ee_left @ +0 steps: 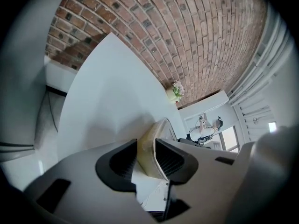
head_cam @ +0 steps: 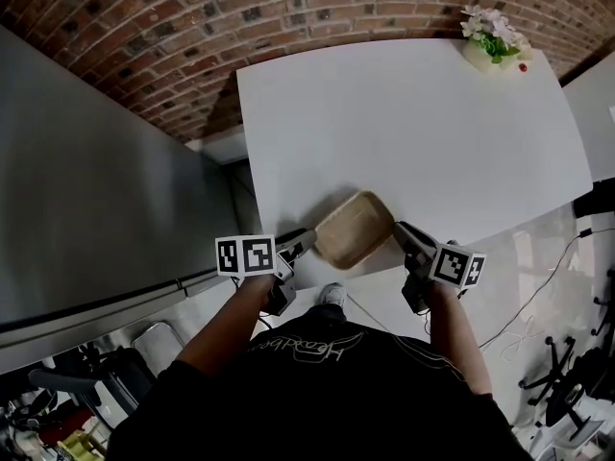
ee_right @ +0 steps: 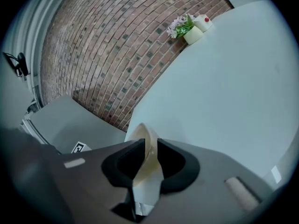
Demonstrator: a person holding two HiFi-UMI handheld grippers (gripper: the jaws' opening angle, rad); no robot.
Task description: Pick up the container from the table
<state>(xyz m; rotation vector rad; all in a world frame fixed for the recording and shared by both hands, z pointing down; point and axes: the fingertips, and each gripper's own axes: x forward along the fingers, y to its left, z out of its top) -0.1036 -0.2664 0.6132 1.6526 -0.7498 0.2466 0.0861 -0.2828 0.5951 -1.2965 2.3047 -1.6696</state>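
Tan shallow container [head_cam: 354, 230] sits at the near edge of the white bench [head_cam: 413, 123], angled to the edge, with its near corner about on the edge line. Can't tell from the head view if it's resting on the bench or just off it. Left gripper [head_cam: 306, 239] is clamped on the container's left rim. In the left gripper view its jaws [ee_left: 146, 162] pinch the thin wall of the container [ee_left: 156, 134], one pad inside and one outside. Right gripper [head_cam: 402, 230] is on the opposite rim. The right gripper view is the same story, jaws [ee_right: 149, 160] closed onto the container wall [ee_right: 145, 139]. Only markings are the black-and-white square codes on the marker cubes, left [head_cam: 245, 254] and right [head_cam: 458, 265]. The black shirt has pale print [head_cam: 296, 348], upside down and not legible. A flower pot [head_cam: 492, 41] with white blooms stands at the far right corner of the bench, well apart from the container, with the brick wall [head_cam: 192, 27] behind.
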